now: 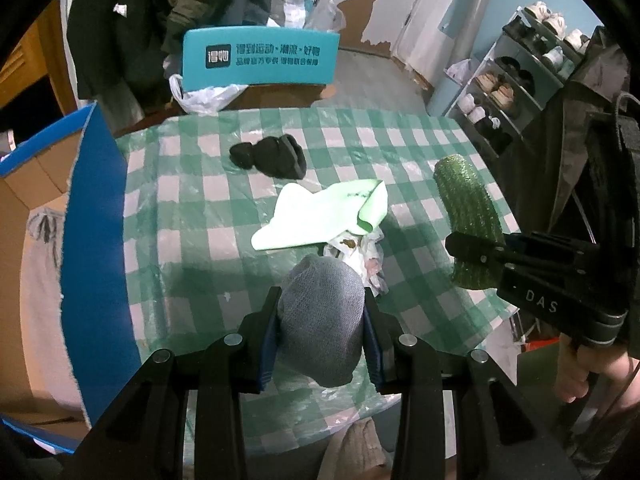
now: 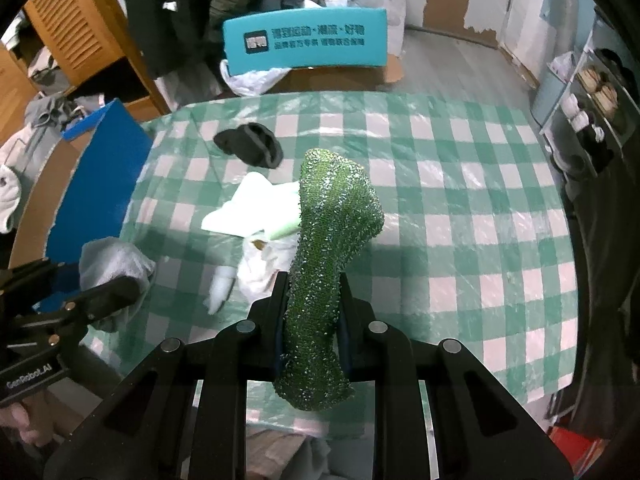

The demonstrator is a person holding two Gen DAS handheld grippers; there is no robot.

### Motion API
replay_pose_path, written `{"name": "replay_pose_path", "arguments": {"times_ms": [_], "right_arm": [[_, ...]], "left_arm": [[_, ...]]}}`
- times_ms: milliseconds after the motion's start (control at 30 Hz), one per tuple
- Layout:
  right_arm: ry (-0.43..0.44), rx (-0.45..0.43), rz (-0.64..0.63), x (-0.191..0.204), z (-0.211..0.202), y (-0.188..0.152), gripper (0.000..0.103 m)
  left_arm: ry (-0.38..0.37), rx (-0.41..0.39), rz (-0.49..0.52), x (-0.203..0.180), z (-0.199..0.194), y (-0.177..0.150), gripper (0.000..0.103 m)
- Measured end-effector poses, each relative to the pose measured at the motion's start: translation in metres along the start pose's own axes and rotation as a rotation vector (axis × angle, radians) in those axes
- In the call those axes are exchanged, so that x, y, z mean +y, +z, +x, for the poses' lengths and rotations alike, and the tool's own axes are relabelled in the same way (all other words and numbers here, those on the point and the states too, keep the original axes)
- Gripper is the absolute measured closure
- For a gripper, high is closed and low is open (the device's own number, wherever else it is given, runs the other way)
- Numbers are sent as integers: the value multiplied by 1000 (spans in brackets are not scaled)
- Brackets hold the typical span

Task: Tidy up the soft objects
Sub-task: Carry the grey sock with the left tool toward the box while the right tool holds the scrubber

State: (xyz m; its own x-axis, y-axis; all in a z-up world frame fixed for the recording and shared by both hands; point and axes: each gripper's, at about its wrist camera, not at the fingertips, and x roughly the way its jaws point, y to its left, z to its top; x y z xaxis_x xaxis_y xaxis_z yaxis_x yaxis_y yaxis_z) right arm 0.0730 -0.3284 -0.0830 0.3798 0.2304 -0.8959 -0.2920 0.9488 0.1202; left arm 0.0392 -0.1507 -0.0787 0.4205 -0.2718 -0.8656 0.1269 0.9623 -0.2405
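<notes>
1. Left hand-held gripper [image 1: 322, 320] clamps the grey sock [image 1: 320, 320] mid-body; soft, light.
2. Right hand-held gripper [image 2: 312, 312] pinches the green sparkly sock [image 2: 328, 260]; limp, droops above the counter [image 2: 480, 200].
3. Farther: pale green cloth [image 1: 320, 216], black socks [image 1: 272, 156] lying loose.

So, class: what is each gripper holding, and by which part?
Left gripper: grey sock, clamped across its bunched middle. Right gripper: sparkly green sock, pinched near one end, the rest sticking up.
</notes>
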Motion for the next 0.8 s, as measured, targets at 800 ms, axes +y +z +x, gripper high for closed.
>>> {"name": "replay_pose_path", "arguments": {"times_ms": [800], "right_arm": [[84, -55, -116, 68, -28, 29, 83]], "left_arm": [[26, -96, -54, 37, -48, 7, 66]]}}
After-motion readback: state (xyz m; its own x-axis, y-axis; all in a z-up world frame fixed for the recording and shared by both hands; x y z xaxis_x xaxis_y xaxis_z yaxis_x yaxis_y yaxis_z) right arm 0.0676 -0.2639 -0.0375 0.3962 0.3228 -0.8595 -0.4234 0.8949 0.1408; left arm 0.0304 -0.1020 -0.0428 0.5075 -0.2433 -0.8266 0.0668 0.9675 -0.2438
